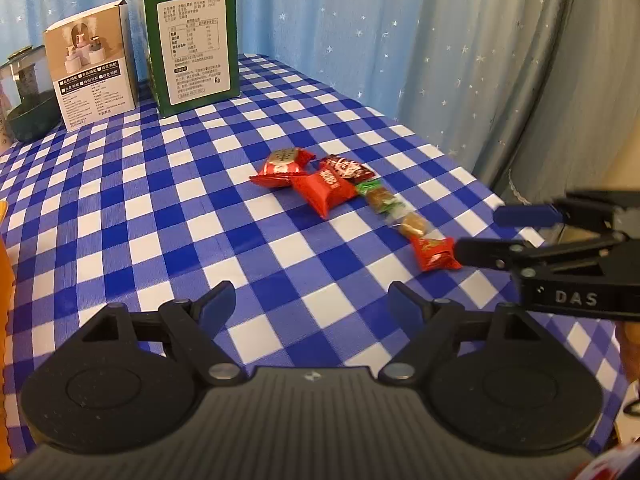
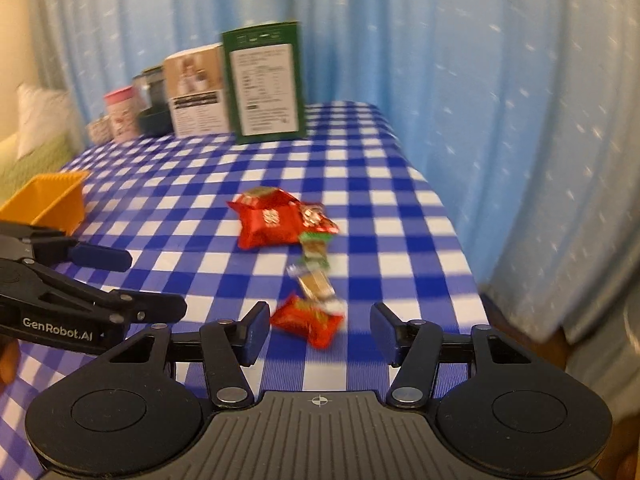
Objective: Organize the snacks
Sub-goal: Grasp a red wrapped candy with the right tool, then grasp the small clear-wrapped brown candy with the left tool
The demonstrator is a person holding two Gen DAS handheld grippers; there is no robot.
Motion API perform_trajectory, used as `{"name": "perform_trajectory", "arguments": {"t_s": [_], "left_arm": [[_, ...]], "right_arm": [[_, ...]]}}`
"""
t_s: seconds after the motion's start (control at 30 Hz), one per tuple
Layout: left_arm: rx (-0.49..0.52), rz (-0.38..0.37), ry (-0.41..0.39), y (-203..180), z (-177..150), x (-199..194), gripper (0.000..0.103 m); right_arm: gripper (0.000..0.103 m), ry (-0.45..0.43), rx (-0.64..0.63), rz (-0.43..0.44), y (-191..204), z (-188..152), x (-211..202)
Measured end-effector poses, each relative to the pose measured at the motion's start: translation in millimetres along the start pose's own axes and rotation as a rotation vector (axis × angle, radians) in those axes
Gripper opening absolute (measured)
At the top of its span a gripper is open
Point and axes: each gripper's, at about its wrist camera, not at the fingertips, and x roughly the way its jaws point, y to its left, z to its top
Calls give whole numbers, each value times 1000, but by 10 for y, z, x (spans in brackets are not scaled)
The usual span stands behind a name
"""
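A row of wrapped snacks lies on the blue checked tablecloth [image 1: 160,200]: red packets [image 1: 324,190], green-and-brown candies [image 1: 384,200], and a small red packet [image 1: 434,254] at the near end. In the right wrist view that small red packet [image 2: 308,322] lies between the fingers of my right gripper [image 2: 320,320]; the left finger is at its edge, the right finger stands clear, so the gripper is open. My left gripper [image 1: 314,302] hangs open over bare cloth, nearer than the snacks, nothing between its fingers. It also shows at the left of the right wrist view, left gripper [image 2: 156,282].
An orange bin [image 2: 48,200] sits at the table's left side. At the back stand a green box [image 1: 192,40], a beige box [image 1: 92,64], a dark jar [image 1: 28,96] and a pink cup [image 2: 120,112]. Blue curtains hang behind; the table edge runs close on the right.
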Motion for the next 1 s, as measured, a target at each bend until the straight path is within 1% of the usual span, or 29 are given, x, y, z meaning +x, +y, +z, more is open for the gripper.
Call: {"name": "perform_trajectory", "arguments": {"t_s": [0.1,0.13,0.2,0.27,0.33,0.5,0.63,0.73,0.87,0.9,1.0], "left_arm": [[-1,-6,1,75,-5,53,81],[-5,-8,3,109,-10,69,81],[-12,-7,12,155,-17,83,81],[-20,-11,18,202,-11,86,81],[-27,-17,15,235,10,77,81],[-37,-32,-4,268,73,31,82],[-44,-38,-5,278,83,22,82],[-46,-38,1,267,77,41,81],[-47,-39,1,254,75,49,82],[-45,-38,2,254,72,47,82],[-47,-40,-1,253,73,39,82]], "right_arm": [[56,11,-104,23,45,14,185],[52,21,-130,39,54,6,250],[47,50,-174,72,66,-31,361],[45,74,-208,92,68,-69,441],[43,76,-233,102,70,-86,476],[38,94,-260,96,113,-69,447],[38,99,-287,74,125,-101,455],[37,87,-293,66,129,-104,462],[26,90,-303,47,184,-88,452],[21,88,-296,51,196,-83,434],[21,79,-257,75,204,-71,361]]}}
